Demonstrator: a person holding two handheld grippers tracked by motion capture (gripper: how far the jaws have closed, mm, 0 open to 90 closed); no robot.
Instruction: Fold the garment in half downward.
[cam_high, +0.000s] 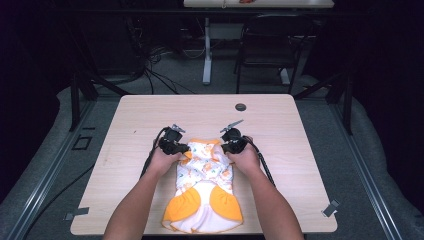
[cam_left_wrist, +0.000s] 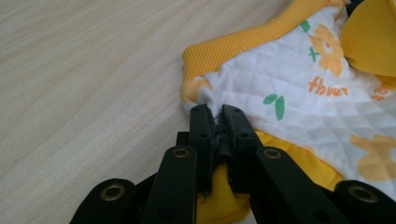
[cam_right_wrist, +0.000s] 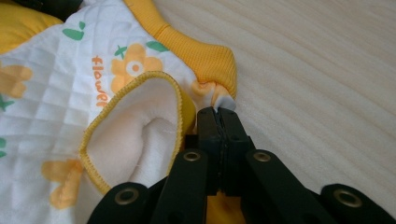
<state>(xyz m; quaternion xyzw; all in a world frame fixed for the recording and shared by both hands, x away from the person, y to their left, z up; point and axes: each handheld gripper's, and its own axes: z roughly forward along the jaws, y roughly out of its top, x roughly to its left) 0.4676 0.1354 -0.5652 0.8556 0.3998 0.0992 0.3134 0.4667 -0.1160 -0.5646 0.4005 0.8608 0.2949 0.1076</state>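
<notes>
We have the little quilted garment (cam_high: 205, 187) flat on the desk (cam_high: 125, 130), its collar end away from us. Left tongs (cam_left_wrist: 217, 114) and right tongs (cam_right_wrist: 218, 112) are each clamped on a corner near the yellow collar (cam_left_wrist: 233, 46). We should lift both corners evenly, keeping the fabric taut for a straight fold.

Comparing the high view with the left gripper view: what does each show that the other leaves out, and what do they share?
High view alone: the whole small white quilted garment with orange flower print with its orange rounded flaps toward the person, both forearms, the right gripper, a dark round disc on the light wooden table, and a black chair beyond.
Left gripper view alone: the printed word "flower", quilt stitching and the orange ribbed edge.
Shared: the left gripper, its fingers shut on the garment's edge.
</notes>
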